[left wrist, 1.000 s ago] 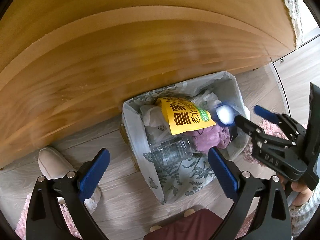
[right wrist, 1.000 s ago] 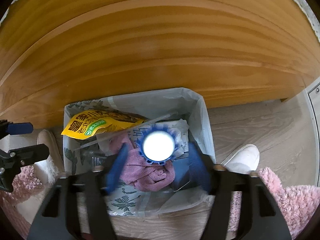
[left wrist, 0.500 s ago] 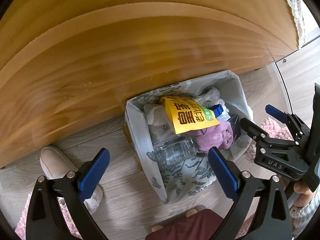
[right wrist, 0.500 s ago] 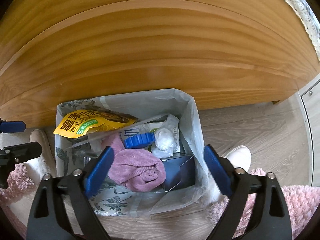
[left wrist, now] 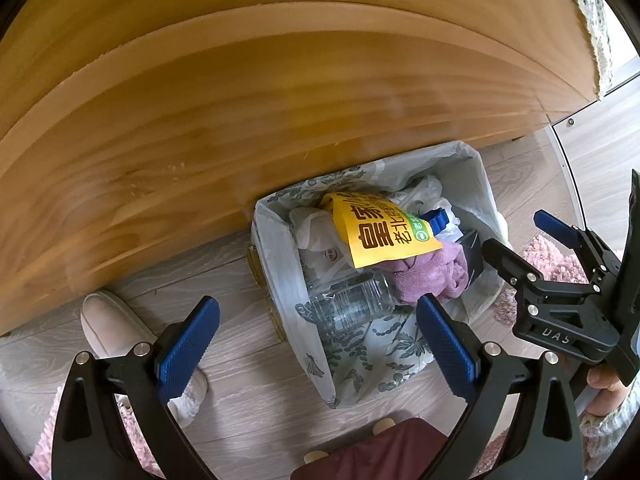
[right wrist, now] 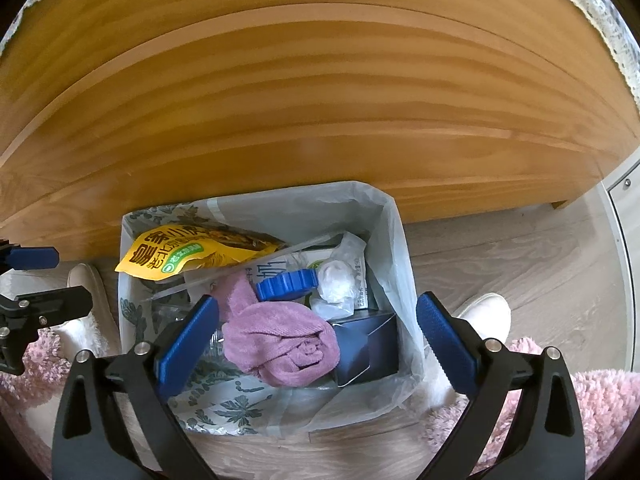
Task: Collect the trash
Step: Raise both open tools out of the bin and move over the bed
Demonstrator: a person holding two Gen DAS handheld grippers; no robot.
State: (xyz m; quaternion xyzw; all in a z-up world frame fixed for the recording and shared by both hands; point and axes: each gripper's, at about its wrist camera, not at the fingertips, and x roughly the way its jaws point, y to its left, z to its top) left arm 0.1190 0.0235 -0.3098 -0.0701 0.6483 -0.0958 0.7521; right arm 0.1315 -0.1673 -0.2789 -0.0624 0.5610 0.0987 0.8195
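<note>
A bin lined with a leaf-print bag (right wrist: 396,240) (left wrist: 276,264) stands on the floor below both grippers. Inside lie a yellow snack packet (right wrist: 172,258) (left wrist: 380,236), a purple cloth (right wrist: 280,344) (left wrist: 428,276), a blue ribbed lid (right wrist: 286,284) (left wrist: 438,218), a dark blue box (right wrist: 366,348), a crumpled white wrapper (right wrist: 336,284) and a clear plastic bottle (left wrist: 352,304). My right gripper (right wrist: 316,344) (left wrist: 514,232) hangs over the bin, its jaws opening wide with nothing held between them. My left gripper (left wrist: 318,340) (right wrist: 72,278) stands open and bare at the bin's left side.
A broad wooden furniture panel (left wrist: 280,100) rises right behind the bin. A person's pale slippers (left wrist: 108,324) (right wrist: 484,312) flank the bin on the wood floor. A pink shaggy rug (right wrist: 600,400) lies at the near right, and a maroon object (left wrist: 380,452) sits at the bottom edge.
The blue-rimmed lid that sat between my right jaws a second ago has dropped into the bin beside the purple cloth. The right jaws have spread wider. The left gripper has stayed put.
</note>
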